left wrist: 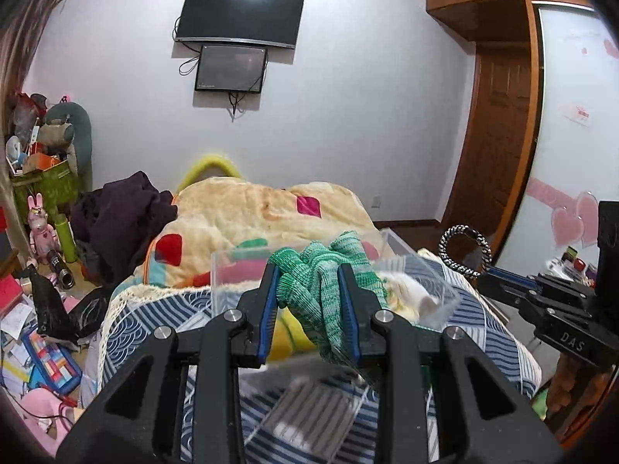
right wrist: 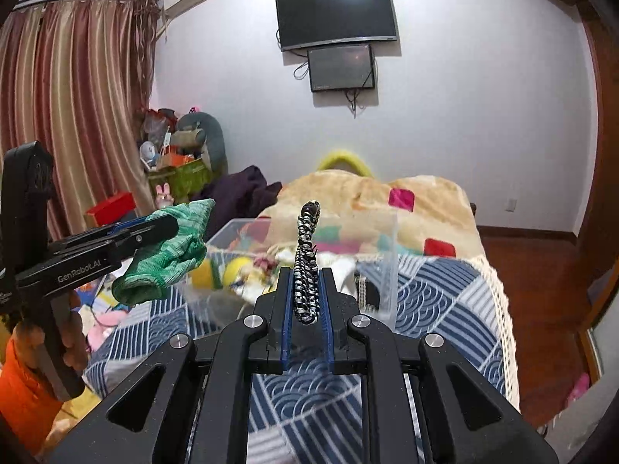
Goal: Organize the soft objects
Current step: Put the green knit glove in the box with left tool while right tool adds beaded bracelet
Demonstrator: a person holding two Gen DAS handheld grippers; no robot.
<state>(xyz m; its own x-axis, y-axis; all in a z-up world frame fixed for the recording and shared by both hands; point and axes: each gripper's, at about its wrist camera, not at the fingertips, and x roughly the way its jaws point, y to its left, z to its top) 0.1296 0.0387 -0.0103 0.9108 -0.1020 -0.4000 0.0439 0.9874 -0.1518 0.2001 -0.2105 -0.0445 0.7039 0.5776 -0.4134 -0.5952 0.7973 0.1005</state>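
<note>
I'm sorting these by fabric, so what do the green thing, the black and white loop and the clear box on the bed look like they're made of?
Green cloth, in the left tongs: knitted yarn, matte, with ribbed marled stitches.
Black and white loop, in the right tongs: braided cord or elastic, judging by its plaited strands.
Clear box: looks like rigid transparent plastic, glossy, with contents visible through its walls.

Grippers I hold: two, my left gripper (left wrist: 311, 290) and my right gripper (right wrist: 305, 294).
Green knitted cloths: one (left wrist: 329, 270), pinched in my left.
Black-and-white braided rings: one (right wrist: 306, 266), clamped in my right.
Clear plastic bins on the bed: one (right wrist: 389, 239).
Screens on the wall: two, a large screen (right wrist: 336, 15) over a small screen (right wrist: 341, 67).
Pink rabbit figures on the floor: one (left wrist: 40, 224).
</note>
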